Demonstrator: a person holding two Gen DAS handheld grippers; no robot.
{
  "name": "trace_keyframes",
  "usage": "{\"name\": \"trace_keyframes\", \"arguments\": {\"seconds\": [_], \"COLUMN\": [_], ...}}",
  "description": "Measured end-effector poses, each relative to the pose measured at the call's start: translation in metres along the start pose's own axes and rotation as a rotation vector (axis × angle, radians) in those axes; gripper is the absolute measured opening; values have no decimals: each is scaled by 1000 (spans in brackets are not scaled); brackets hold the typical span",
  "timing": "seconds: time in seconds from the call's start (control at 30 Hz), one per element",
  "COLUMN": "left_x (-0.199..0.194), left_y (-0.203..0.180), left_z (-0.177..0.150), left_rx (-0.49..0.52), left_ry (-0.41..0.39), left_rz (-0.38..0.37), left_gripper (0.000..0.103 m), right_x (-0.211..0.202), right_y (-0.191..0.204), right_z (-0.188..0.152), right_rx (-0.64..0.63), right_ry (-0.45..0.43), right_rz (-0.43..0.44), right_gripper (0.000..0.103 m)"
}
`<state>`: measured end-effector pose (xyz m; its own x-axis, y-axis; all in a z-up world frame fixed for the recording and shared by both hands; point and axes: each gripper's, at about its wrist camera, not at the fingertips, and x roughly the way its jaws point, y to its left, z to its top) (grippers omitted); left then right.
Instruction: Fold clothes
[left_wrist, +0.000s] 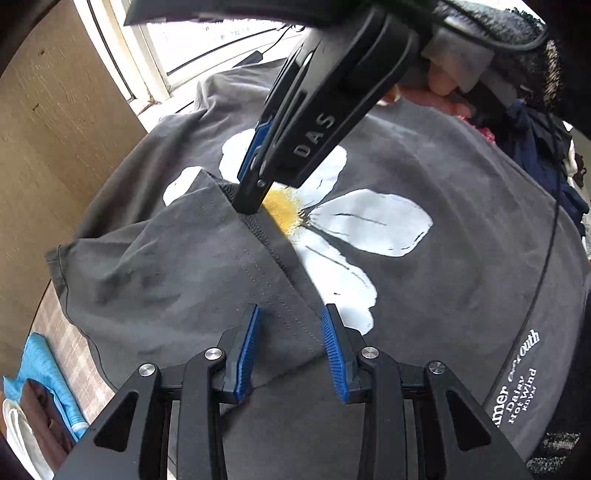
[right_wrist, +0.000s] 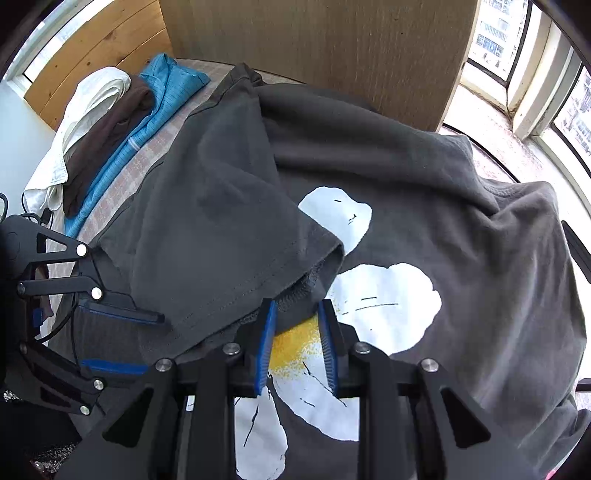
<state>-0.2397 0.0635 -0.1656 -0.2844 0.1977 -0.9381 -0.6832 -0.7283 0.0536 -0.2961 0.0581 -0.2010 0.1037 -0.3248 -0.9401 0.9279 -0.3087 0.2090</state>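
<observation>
A dark grey T-shirt (left_wrist: 461, 206) with a big white daisy print (left_wrist: 369, 221) lies spread over the table. Its left part is folded inward over the flower (right_wrist: 221, 229). My left gripper (left_wrist: 290, 314) is open, its blue pads either side of the folded flap's hem, just above the cloth. My right gripper (right_wrist: 297, 306) is open too, its fingertips astride the flap's hemmed corner by the yellow flower centre (right_wrist: 295, 343). In the left wrist view the right gripper (left_wrist: 251, 199) comes down from above onto that corner. The left gripper (right_wrist: 122, 339) shows at the left of the right wrist view.
A stack of folded clothes, white (right_wrist: 92, 107), brown (right_wrist: 118, 122) and blue (right_wrist: 162, 96), lies at the table's left end. A wooden board (right_wrist: 317, 55) stands behind the shirt. More loose clothes (left_wrist: 535, 140) pile up at the far right. Windows are behind.
</observation>
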Motion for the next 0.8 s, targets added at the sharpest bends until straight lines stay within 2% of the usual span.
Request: {"name": "trace_keyframes", "arguments": {"seconds": [0.07,0.13,0.17,0.2,0.3,0.4,0.5,0.6,0.63,0.7,0.77,0.8], "left_x": [0,-1,-2,-3,-18,-39,-54,-63,-58,-39,-26,-26], "left_y": [6,10,9,8,14,25,25,21,18,12,10,12], "left_z": [-1,-3,-4,-5,-8,-13,-21,-36,-40,-47,-53,-53], "left_rx": [-28,-37,-34,-32,-87,-163,-163,-145,-125,-135,-155,-172], "left_ry": [-29,-52,-54,-56,-78,-127,-159,-190,-172,-76,-38,-27], "left_rz": [-45,-81,-76,-72,-111,-143,-129,-182,-183,-161,-172,-153], "left_gripper": [28,9,4,3,3,2,2,3,3,3,3,3], "right_x": [2,5,5,6,12,13,14,12,8,-1,-9,-13], "right_y": [0,1,1,0,-2,-4,0,0,0,1,1,1], "right_z": [0,0,0,1,5,5,5,4,3,2,1,0], "right_rx": [-3,-5,-5,-3,18,18,-2,9,7,5,2,1], "right_ry": [-4,-8,-10,-10,-1,4,5,8,9,10,11,12], "right_rz": [1,0,-1,-4,-30,-40,-74,-94,-96,-101,-105,-107], "right_gripper": [24,22,22,20,4,3,3,3,3,7,10,10]}}
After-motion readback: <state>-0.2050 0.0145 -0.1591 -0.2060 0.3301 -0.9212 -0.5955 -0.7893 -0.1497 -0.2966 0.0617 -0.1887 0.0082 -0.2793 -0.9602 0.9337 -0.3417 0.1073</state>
